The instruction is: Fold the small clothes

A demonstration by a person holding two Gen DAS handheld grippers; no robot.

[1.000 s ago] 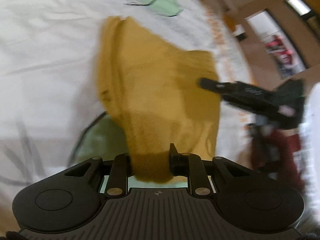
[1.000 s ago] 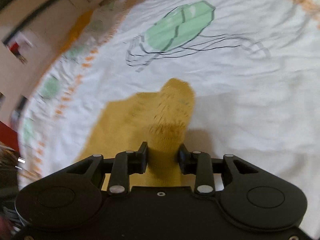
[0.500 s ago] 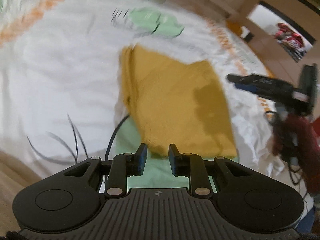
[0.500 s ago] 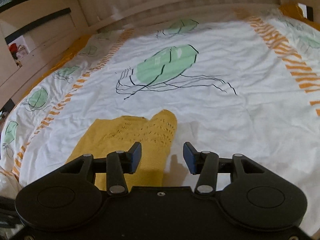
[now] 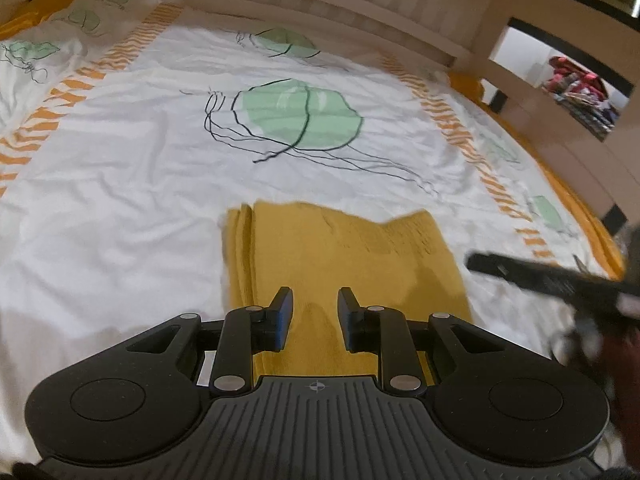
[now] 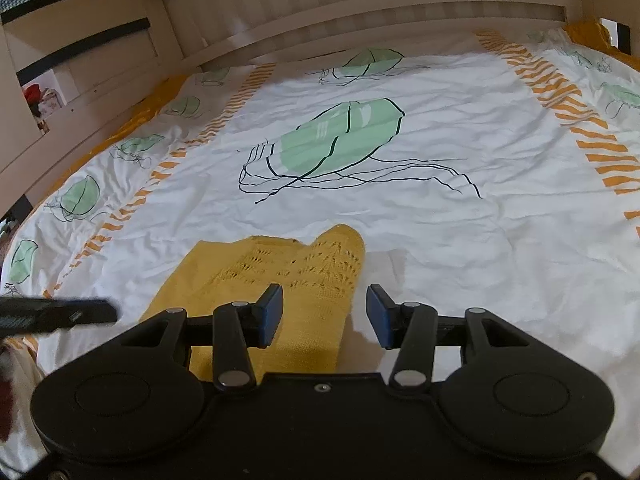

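1. Lying flat on the bed's white duvet is a folded mustard-yellow knit garment, near the front edge of the bed, just below the large green leaf print
2. The left gripper hovers above the garment's near part; its jaws stand a narrow way apart with nothing between them, the knit only showing through the gap from below
3. The right gripper hangs over the garment's right edge, jaws about half open and empty, one pad over the yellow knit and the other over bare white duvet
4. In the right wrist view the garment's openwork pattern faces up
5. A slatted wooden bed rail runs behind the duvet
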